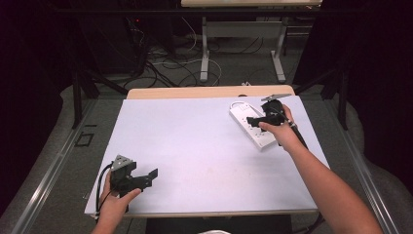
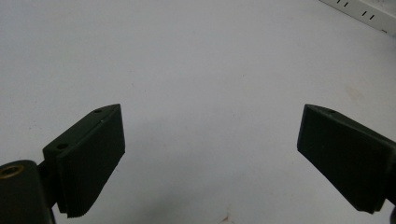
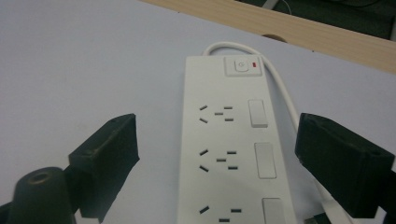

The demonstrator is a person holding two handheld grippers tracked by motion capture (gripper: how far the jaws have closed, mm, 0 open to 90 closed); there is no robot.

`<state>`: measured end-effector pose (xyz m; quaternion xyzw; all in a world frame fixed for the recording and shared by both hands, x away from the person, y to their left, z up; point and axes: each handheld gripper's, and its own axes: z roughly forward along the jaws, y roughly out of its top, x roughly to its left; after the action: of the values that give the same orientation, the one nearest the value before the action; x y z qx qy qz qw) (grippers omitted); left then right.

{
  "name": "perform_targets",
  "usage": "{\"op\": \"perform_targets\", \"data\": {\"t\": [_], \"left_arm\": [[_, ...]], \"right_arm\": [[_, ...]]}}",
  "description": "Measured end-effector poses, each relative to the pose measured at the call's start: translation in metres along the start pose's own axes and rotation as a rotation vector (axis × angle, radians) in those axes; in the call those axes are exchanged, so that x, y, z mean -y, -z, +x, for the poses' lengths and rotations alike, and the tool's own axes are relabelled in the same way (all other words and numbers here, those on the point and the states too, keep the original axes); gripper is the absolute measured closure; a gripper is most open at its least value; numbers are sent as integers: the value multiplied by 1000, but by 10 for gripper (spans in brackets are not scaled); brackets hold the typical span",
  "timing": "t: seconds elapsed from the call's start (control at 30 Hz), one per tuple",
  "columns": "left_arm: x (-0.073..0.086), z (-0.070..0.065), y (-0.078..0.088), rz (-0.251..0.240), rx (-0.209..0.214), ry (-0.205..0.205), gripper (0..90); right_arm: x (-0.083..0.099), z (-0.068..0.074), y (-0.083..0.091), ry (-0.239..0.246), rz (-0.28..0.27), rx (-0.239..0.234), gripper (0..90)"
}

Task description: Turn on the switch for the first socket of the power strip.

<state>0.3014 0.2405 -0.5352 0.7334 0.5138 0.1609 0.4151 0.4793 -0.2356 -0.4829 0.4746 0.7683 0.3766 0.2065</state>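
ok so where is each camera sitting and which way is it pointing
High view: above the person's side, looking forward and down on the table; both forearms, left gripper and right gripper show.
Left gripper view: on the left gripper, facing bare tabletop between its open jaws.
Right gripper view: on the right gripper, jaws open either side of the power strip.
Shared: all three views catch the power strip.
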Motion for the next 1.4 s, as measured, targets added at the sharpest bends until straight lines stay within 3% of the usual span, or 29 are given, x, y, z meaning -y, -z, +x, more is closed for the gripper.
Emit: {"op": "perform_targets", "data": {"t": [0.13, 0.4, 0.93, 1.4], "left_arm": [[1, 0, -2, -12, -11, 9, 74], [1, -1, -2, -17, -9, 2, 74], [1, -2, 0, 2, -5, 1, 74], [2, -2, 0, -17, -11, 4, 74]], "right_arm": [[7, 3, 3, 5, 5, -36, 0], [17, 8, 11, 2, -18, -45, 0], [39, 25, 40, 51, -5, -90, 0], [62, 47, 68, 102, -23, -135, 0]]}}
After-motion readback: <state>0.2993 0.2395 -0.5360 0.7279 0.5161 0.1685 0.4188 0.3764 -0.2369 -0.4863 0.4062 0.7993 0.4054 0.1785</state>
